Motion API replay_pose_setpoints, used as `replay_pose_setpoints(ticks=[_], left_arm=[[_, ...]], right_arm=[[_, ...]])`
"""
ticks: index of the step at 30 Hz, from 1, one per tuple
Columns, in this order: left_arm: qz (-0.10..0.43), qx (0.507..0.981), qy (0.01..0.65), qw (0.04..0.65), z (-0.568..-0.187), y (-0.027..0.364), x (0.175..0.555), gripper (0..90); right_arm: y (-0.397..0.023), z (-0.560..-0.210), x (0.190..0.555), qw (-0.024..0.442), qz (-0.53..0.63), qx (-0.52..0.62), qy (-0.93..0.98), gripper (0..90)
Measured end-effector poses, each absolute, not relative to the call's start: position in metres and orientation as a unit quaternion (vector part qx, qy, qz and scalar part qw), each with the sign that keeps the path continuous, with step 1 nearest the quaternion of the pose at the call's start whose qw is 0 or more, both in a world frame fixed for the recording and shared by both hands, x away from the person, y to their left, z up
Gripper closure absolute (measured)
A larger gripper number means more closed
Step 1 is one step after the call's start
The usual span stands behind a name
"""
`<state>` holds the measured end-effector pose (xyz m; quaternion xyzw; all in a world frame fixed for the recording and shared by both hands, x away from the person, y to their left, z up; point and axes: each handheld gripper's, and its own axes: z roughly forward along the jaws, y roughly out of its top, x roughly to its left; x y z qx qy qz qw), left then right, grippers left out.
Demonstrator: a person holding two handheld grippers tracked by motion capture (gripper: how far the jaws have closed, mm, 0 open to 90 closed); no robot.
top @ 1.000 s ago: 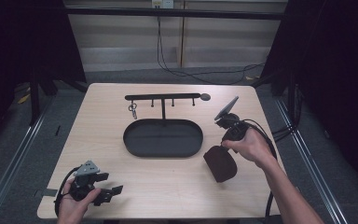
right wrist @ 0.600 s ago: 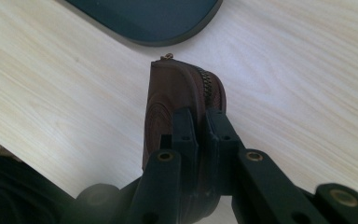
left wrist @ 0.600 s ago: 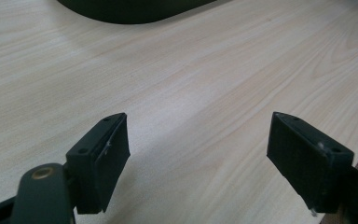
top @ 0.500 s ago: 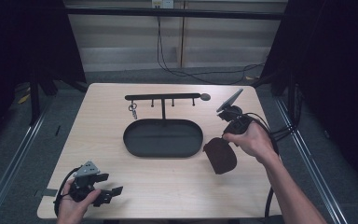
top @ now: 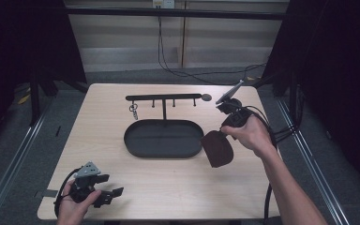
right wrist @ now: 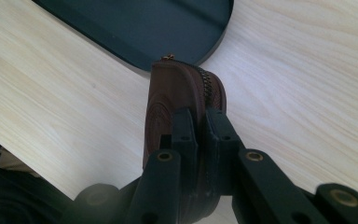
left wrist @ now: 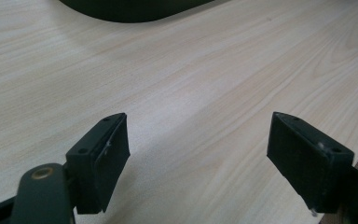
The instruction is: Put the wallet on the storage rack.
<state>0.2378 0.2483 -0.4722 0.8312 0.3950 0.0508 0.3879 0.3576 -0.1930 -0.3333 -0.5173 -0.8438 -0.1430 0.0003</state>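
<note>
The left gripper (top: 107, 194) is resting at the tabletop's (top: 103, 140) near-left corner, jaws spread wide and holding nothing. Right of the black oval tray (top: 163, 151), the right gripper (right wrist: 200, 123) is pinching a brown zip pouch (top: 217, 148) tightly. To place it well, clearing the tray's rim matters. Pale wood tabletop; dark surroundings.

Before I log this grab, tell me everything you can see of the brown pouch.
The pouch is small, dark brown and leather-like, rounded in outline, with ring-shaped stitching or embossing on one face and a dark zipper, shut, along its curved edge, with a small metal end at the top. The right gripper has its jaws shut on it. In the high view the pouch is right of the tray, near its right end. Whether it rests on the table is unclear.
</note>
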Motion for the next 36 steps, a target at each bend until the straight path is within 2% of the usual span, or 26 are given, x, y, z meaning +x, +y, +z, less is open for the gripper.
replay_pose_setpoints(ticks=[36], left_arm=[[0.059,0.824,0.398,0.398,-0.469,0.252,0.237,19.3]], right_arm=[[-0.171,-0.329,0.402,0.016,-0.24,-0.536,-0.809,83.4]])
